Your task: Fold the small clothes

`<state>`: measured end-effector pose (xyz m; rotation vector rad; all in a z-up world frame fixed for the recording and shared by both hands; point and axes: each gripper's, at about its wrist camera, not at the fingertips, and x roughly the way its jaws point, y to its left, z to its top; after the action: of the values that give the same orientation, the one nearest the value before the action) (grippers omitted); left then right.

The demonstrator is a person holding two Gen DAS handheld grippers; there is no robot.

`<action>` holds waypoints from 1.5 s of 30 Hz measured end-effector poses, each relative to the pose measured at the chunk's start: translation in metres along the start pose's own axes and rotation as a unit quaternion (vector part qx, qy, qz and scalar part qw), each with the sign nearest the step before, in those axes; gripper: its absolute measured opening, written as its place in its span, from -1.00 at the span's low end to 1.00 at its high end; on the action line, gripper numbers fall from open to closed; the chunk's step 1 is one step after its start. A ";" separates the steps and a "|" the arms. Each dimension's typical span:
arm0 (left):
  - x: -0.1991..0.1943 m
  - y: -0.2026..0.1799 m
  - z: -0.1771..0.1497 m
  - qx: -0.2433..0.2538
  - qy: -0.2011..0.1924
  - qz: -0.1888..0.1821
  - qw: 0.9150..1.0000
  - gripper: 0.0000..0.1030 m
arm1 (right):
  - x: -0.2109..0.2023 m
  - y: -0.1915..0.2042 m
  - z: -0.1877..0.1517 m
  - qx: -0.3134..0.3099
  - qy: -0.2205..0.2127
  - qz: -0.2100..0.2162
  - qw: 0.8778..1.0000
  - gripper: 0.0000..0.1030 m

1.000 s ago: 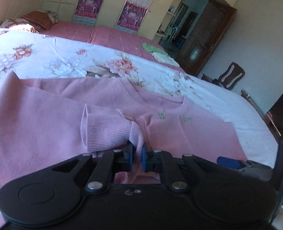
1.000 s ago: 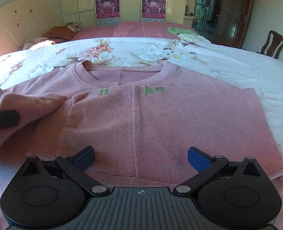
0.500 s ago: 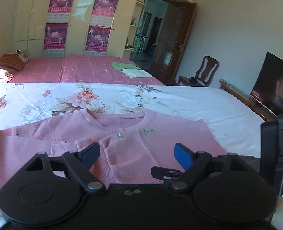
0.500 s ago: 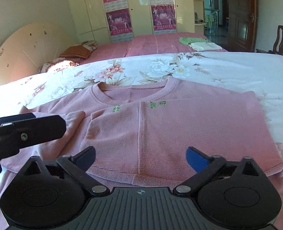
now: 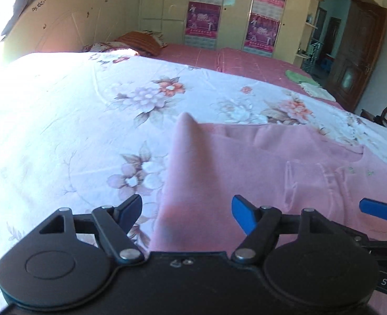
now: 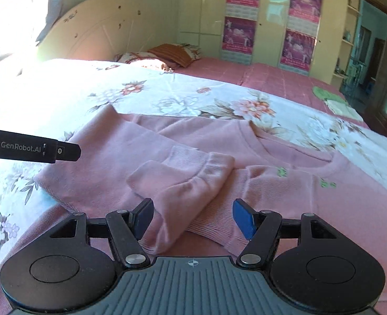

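Both tongs are spread and pinch nothing: the left tongs [image 5: 186,208] hover over the left side of the pink sweater [image 6: 245,157], the right tongs [image 6: 193,216] over its folded sleeve [image 6: 188,183] at 12 o'clock. The sweater lies flat on the floral bed [image 6: 167,97]. 2 folded cloths [image 6: 335,99] sit far off at 2 o'clock.

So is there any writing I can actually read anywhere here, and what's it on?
"GenRobot.AI": on the black side of the left gripper, seen from the right wrist.
"S": white letter on the black bar at the left view's lower right edge.
Wardrobe posters: print too blurred to read.
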<state>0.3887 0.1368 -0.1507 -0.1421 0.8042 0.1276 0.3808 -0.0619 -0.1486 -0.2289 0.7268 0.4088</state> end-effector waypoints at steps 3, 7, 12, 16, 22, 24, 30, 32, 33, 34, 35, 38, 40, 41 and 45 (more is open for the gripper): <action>0.011 0.008 -0.006 -0.004 0.019 -0.004 1.000 0.43 | 0.020 0.022 -0.001 -0.053 0.015 -0.019 0.998 0.30; 0.019 0.007 -0.012 0.000 0.031 -0.022 0.999 0.42 | 0.036 0.028 -0.001 -0.062 0.025 -0.026 0.997 -0.22; 0.016 0.003 -0.013 -0.003 0.027 -0.044 0.999 0.50 | 0.011 -0.028 0.007 0.078 -0.003 -0.023 0.997 -0.78; 0.019 -0.009 -0.013 0.003 0.028 -0.052 0.998 0.57 | -0.013 -0.086 -0.011 0.199 -0.008 -0.027 0.980 -0.78; 0.027 -0.021 -0.021 0.022 0.031 -0.044 0.998 0.50 | -0.015 -0.148 -0.044 0.306 0.035 0.009 0.951 -0.48; 0.026 -0.020 -0.021 0.022 0.030 -0.045 0.998 0.41 | -0.029 -0.152 -0.044 0.306 0.005 -0.007 0.952 0.50; 0.023 -0.015 -0.022 0.014 0.023 -0.052 0.998 -0.21 | -0.027 -0.160 -0.042 0.310 0.012 -0.010 0.951 0.53; 0.021 -0.014 -0.024 0.011 0.022 -0.053 0.998 -0.32 | -0.020 -0.167 -0.048 0.337 0.016 -0.013 0.941 0.52; 0.021 -0.014 -0.024 0.009 0.021 -0.053 0.998 -0.35 | -0.017 -0.171 -0.051 0.355 0.017 -0.008 0.935 0.08; 0.021 -0.014 -0.025 0.008 0.020 -0.053 0.998 -0.36 | -0.013 -0.176 -0.053 0.370 0.025 0.005 0.929 -0.25; 0.020 -0.015 -0.025 0.007 0.019 -0.052 0.998 -0.37 | -0.009 -0.179 -0.054 0.382 0.033 0.013 0.923 -0.67; 0.020 -0.016 -0.026 0.004 0.015 -0.050 0.999 -0.40 | -0.010 -0.177 -0.048 0.370 0.036 0.036 0.928 -0.86; 0.021 -0.017 -0.026 0.008 0.014 -0.045 0.999 -0.40 | -0.020 -0.172 -0.030 0.350 0.005 0.043 0.936 -0.86; 0.020 -0.018 -0.027 0.010 0.013 -0.043 0.999 -0.40 | -0.030 -0.166 -0.015 0.328 -0.028 0.037 0.943 -0.87; 0.018 -0.019 -0.026 0.003 0.013 -0.040 0.999 -0.35 | -0.075 -0.153 0.019 0.240 -0.144 -0.025 0.960 -0.88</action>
<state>0.3858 0.1141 -0.1806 -0.1707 0.8239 0.0491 0.4092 -0.2137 -0.0742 0.2667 0.5129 0.1998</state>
